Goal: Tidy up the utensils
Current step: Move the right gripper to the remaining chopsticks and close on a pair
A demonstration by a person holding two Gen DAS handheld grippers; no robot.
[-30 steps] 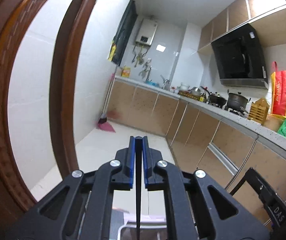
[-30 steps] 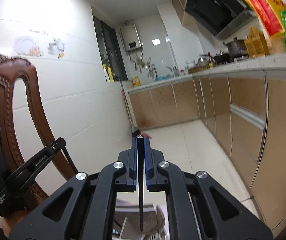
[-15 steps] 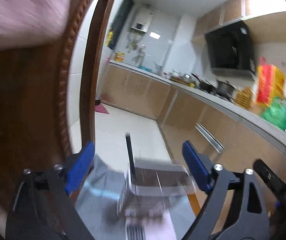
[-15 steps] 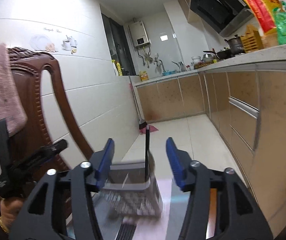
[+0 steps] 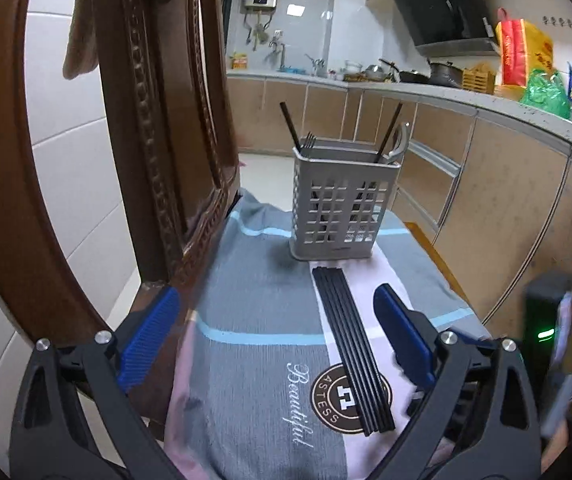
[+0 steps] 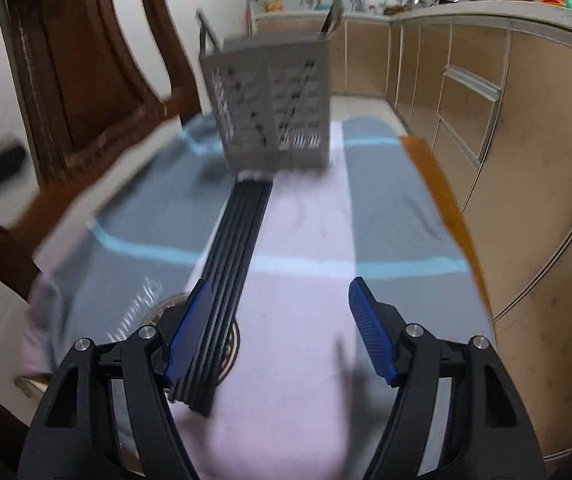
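A grey slotted utensil holder (image 5: 343, 204) stands on a cloth-covered chair seat; it also shows in the right wrist view (image 6: 274, 104). Two black chopsticks (image 5: 289, 124), a fork and a spoon stick out of it. A row of several black chopsticks (image 5: 351, 344) lies flat on the cloth in front of the holder, seen also in the right wrist view (image 6: 230, 268). My left gripper (image 5: 278, 336) is open and empty above the cloth, the chopsticks between its fingers. My right gripper (image 6: 276, 332) is open and empty, its left finger over the chopstick ends.
A carved wooden chair back (image 5: 158, 120) with a pink towel rises at the left. The grey and pink cloth (image 5: 258, 360) covers the seat. Kitchen cabinets (image 5: 505, 208) and a cluttered counter run along the right. A black device with a green light (image 5: 541, 328) is at the right.
Both grippers opened and let go of one chopstick each, now standing in the holder. Both have tilted down and pulled back over the chopsticks on the cloth.
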